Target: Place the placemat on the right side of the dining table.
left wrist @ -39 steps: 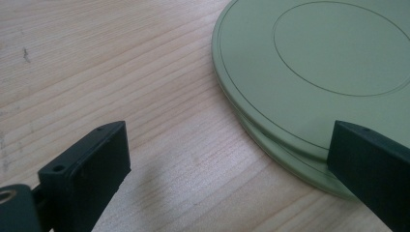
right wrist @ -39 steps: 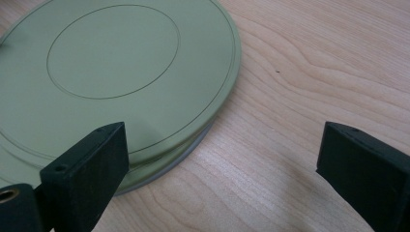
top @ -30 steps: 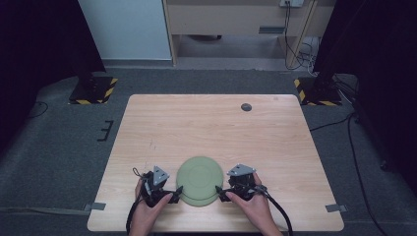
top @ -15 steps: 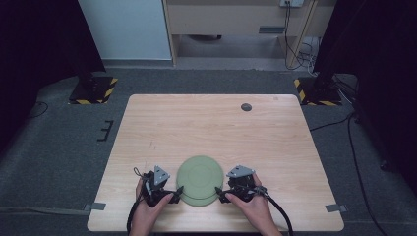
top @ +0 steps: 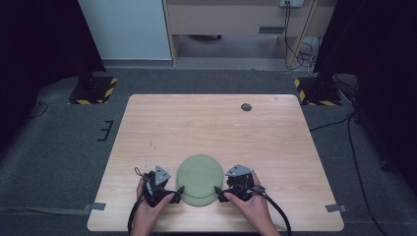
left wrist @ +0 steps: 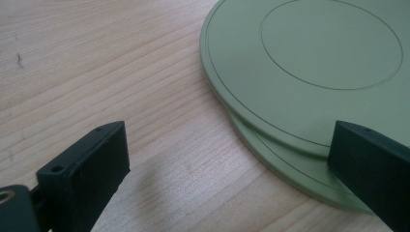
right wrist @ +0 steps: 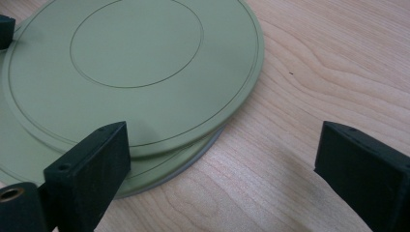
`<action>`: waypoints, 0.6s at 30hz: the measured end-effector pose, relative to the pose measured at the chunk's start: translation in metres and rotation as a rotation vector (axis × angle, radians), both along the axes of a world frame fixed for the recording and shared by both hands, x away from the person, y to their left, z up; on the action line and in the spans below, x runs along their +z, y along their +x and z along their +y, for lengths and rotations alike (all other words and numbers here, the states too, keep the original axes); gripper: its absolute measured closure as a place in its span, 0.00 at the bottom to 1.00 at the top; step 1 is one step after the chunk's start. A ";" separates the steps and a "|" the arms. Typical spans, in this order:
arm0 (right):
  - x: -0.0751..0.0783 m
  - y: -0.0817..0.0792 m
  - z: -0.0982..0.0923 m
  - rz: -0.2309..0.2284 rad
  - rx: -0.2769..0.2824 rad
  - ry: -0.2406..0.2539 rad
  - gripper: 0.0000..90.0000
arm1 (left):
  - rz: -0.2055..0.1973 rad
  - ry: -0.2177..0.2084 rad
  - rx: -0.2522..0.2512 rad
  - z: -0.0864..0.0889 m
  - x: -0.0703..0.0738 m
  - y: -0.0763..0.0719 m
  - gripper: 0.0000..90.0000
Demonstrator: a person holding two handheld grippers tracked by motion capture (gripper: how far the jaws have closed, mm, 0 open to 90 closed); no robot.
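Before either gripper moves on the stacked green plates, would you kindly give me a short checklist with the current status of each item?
1. Left gripper open: ok, jaws wide apart.
2. Right gripper open: ok, jaws wide apart.
3. Upper round pale green plate sits flat on the lower green plate: ok, though offset, lower rim showing.
4. Either plate gripped: not ok, no jaw closes on a rim.
5. Light wooden table bare beyond the plates: ok, apart from a small dark disc far off.

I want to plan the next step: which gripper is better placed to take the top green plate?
Probably the left gripper: its open jaws already straddle the top green plate at its rim; the right gripper has one over the plate.
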State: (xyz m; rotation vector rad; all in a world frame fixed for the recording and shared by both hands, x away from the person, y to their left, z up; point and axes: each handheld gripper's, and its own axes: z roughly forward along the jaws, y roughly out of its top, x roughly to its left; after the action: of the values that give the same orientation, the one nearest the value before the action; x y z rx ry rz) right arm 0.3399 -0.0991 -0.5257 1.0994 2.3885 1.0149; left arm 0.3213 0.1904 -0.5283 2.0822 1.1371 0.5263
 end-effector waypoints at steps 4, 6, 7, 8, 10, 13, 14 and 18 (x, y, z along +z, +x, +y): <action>0.010 0.004 -0.002 0.041 0.024 0.027 0.07 | -0.002 -0.003 -0.007 0.000 0.001 -0.001 0.02; 0.022 0.011 -0.001 0.083 0.074 0.005 0.07 | 0.000 -0.005 -0.017 -0.001 0.001 -0.004 0.03; 0.026 0.013 0.000 0.089 0.088 0.001 0.07 | 0.002 -0.004 -0.022 -0.003 0.001 -0.004 0.03; 0.031 0.017 0.001 0.097 0.096 0.001 0.07 | 0.002 -0.001 -0.028 -0.004 0.001 -0.005 0.03; 0.039 0.025 0.003 0.123 0.108 0.001 0.06 | 0.001 0.005 -0.034 -0.007 0.001 -0.006 0.02; 0.048 0.039 0.008 0.121 0.124 -0.019 0.07 | 0.000 0.010 -0.049 -0.009 0.000 -0.009 0.03; 0.050 0.043 0.010 0.121 0.125 -0.018 0.07 | -0.002 0.012 -0.051 -0.009 0.000 -0.009 0.02; 0.050 0.057 0.018 0.155 0.135 -0.027 0.07 | 0.001 0.015 -0.054 -0.011 0.000 -0.007 0.00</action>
State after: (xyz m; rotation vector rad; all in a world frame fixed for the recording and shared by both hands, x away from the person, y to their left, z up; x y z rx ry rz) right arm 0.3967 -0.0816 -0.4756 1.0545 2.6233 0.9689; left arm 0.3147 0.1793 -0.5285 2.1205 1.0781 0.5095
